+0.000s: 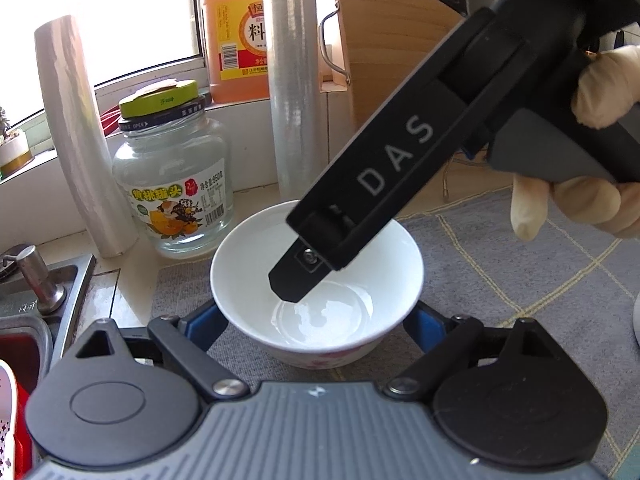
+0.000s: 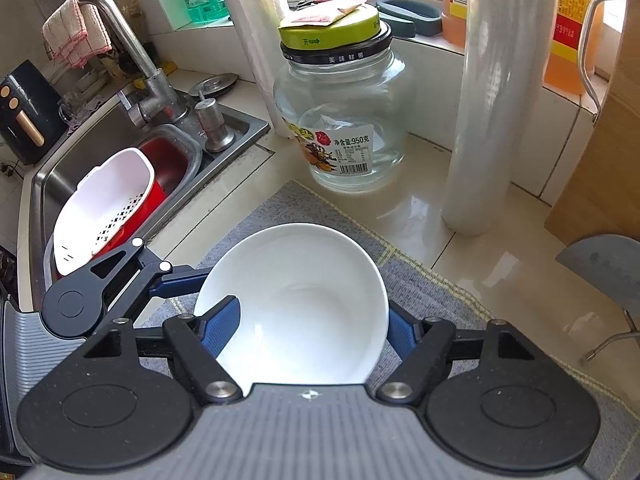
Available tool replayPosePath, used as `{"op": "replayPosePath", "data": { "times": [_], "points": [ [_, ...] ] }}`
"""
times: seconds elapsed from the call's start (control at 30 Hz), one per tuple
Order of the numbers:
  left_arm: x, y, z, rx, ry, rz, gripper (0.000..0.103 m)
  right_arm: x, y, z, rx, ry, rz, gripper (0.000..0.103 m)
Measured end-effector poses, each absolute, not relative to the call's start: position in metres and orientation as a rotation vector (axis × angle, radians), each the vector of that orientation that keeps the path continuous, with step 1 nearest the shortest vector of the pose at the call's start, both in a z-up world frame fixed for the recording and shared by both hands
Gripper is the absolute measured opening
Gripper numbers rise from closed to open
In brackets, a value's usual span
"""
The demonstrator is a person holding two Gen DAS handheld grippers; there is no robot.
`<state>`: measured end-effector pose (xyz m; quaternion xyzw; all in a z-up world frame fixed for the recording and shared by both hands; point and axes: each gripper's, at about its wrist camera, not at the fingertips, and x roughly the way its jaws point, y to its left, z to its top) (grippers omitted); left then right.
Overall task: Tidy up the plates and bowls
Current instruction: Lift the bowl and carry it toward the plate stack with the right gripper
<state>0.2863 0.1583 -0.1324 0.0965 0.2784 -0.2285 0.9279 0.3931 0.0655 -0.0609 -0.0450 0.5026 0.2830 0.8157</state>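
Observation:
A white bowl (image 1: 240, 280) with a pink pattern low on its outside sits on a grey checked mat (image 1: 520, 280). My left gripper (image 1: 312, 320) has its blue fingers (image 1: 206, 318) pressed against the bowl's two sides. From the upper right a gloved hand (image 1: 600, 88) brings in my right gripper, one finger (image 1: 294, 280) dipping inside the bowl. In the right wrist view the bowl (image 2: 312, 280) lies under my right gripper (image 2: 314, 320), which is shut on the near wall, one pad (image 2: 222, 328) inside and the other outside. The left gripper's finger (image 2: 180, 282) meets the bowl's left side.
Behind the bowl are a glass jar (image 2: 344, 120) with a green lid, two upright rolls of film (image 2: 492, 100) and an orange bottle (image 1: 232, 20). On the left, a sink (image 2: 72, 160) holds a white colander (image 2: 104, 208) under a tap (image 2: 132, 40). A wooden board (image 1: 380, 20) stands at the back right.

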Motion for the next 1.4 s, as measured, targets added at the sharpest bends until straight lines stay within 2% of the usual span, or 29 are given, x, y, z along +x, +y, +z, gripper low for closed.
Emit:
{"op": "replayPosePath", "data": {
  "times": [0.77,1.4],
  "points": [
    [0.218,0.138,-0.096,0.220,0.568,-0.537,0.093,0.319,0.031,-0.024,-0.067,1.025,0.599,0.082],
    [0.166,0.075,-0.069,0.291,0.507,-0.686,0.093,0.245,-0.045,0.003,-0.033,0.963,0.480,0.082]
  ]
}}
